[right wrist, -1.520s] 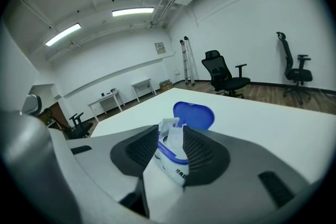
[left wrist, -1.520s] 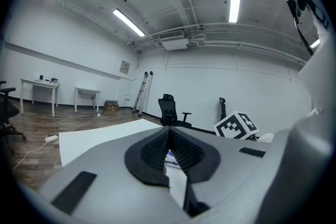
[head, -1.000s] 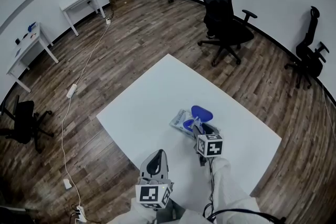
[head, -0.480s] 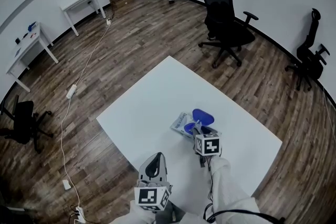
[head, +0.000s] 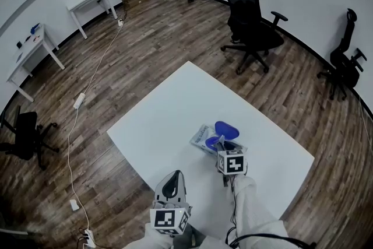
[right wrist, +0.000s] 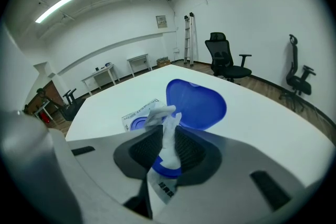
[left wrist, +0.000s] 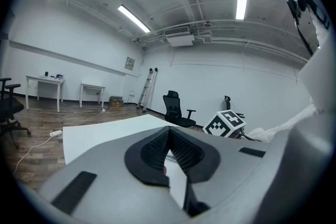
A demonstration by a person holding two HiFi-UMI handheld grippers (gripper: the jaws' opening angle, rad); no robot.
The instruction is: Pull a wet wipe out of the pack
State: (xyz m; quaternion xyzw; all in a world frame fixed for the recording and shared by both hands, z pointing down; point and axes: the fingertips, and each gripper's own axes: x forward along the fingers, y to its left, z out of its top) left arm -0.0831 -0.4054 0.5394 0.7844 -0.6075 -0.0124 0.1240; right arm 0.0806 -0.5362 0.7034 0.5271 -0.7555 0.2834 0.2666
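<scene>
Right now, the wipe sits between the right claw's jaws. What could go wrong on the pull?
1. The right claw is closing its jaws on only a thin twisted tuft of the wet wipe; it may slip or tear.
2. Nothing pins the pack: the left claw is shut, away from it, so the pack may lift along.
3. The open blue lid stands just behind and could get knocked.

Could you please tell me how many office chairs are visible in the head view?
3. One office chair stands beyond the table, a second chair by the right wall, a third chair at the left edge. More may lie outside the frame.
</scene>
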